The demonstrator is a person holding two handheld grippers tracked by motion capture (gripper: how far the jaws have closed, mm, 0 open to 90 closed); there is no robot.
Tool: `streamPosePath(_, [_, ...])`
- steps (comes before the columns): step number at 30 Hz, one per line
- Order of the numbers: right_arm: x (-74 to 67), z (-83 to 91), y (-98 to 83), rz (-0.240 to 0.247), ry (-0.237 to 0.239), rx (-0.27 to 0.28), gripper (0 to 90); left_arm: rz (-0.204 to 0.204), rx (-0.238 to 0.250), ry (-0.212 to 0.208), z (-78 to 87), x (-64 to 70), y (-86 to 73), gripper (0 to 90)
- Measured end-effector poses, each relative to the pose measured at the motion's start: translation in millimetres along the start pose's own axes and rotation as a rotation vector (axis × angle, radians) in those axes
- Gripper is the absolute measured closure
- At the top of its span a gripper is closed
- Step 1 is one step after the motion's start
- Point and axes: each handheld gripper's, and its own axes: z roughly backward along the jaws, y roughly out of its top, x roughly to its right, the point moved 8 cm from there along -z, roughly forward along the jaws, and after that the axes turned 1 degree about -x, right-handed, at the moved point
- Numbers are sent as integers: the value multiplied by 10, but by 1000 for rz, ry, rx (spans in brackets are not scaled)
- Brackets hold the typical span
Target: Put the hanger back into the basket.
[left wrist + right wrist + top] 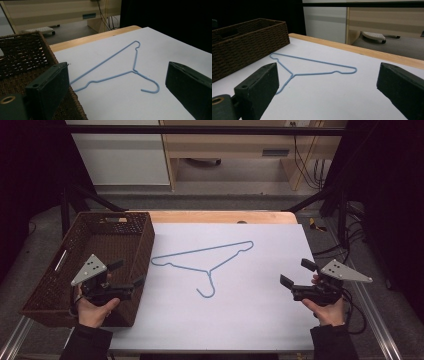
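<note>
A: What lies on the tabletop (260, 320)?

B: A thin light-blue wire hanger (207, 262), flat, hook toward the person, just beside a brown wicker basket (50, 290).

A: And the claws?

B: Left claw (129, 274) and right claw (295, 272) flank it, well apart, both wide open, empty.

One fixed camera overhead, two low cameras riding on the grippers, all meeting on the middle of the desk.

The high view looks forward and down from the near edge, taking in the whole desk (260, 330). The left gripper view sits low over the wicker basket (22, 55) at the left edge, facing the far right corner. The right gripper view sits low near the right edge, facing the far left. All three share the blue wire hanger (210, 260) and the basket.
</note>
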Motion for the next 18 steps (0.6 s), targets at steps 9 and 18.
streamPosePath(9, [-8,-9,-21,11,-1,-21,44,-23,-7,-16,-5,84,38,53])
streamPosePath(18, [-44,-31,-28,17,4,-32,42,-68,-29,-53,-104,264,92,56])
